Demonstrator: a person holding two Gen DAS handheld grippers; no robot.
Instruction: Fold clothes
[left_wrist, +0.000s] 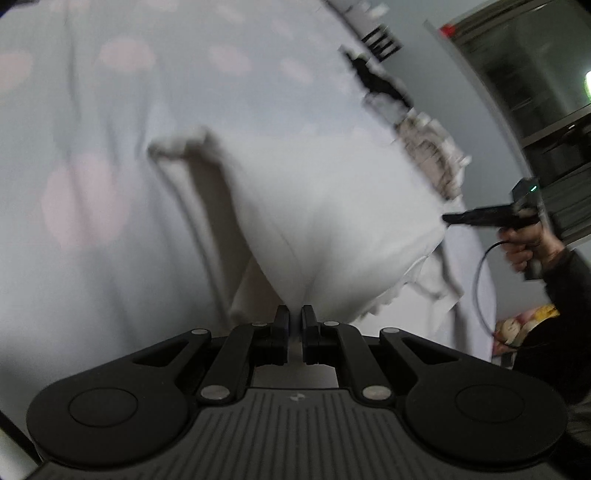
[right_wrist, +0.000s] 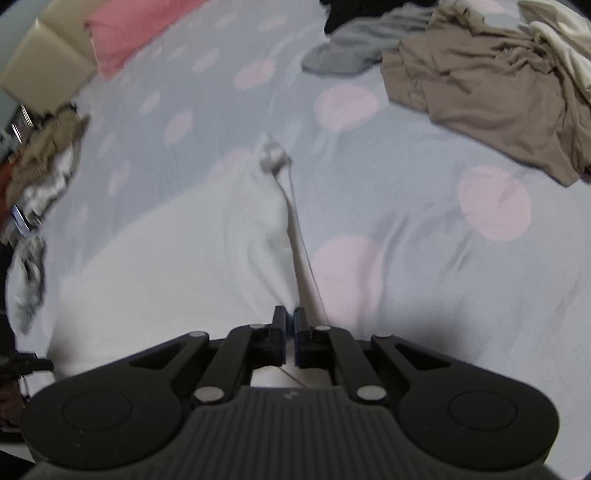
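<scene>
A white garment (left_wrist: 325, 206) lies on a pale bed sheet with pink dots (left_wrist: 74, 206). My left gripper (left_wrist: 294, 314) is shut on its near edge, and the cloth bulges up from the pinch. The right gripper (left_wrist: 448, 218) shows at the right of the left wrist view, held by a hand, its tips shut on the garment's far side. In the right wrist view my right gripper (right_wrist: 289, 317) is shut on a fold of the white garment (right_wrist: 192, 251), which stretches away to a bunched corner (right_wrist: 273, 157).
A tan garment (right_wrist: 491, 92), a grey one (right_wrist: 354, 48) and a black one lie crumpled at the far right of the bed sheet (right_wrist: 424, 229). A pink pillow (right_wrist: 129, 29) sits far left. Clothes (left_wrist: 432, 155) pile along the bed's edge; dark shelving (left_wrist: 535, 92) stands beyond.
</scene>
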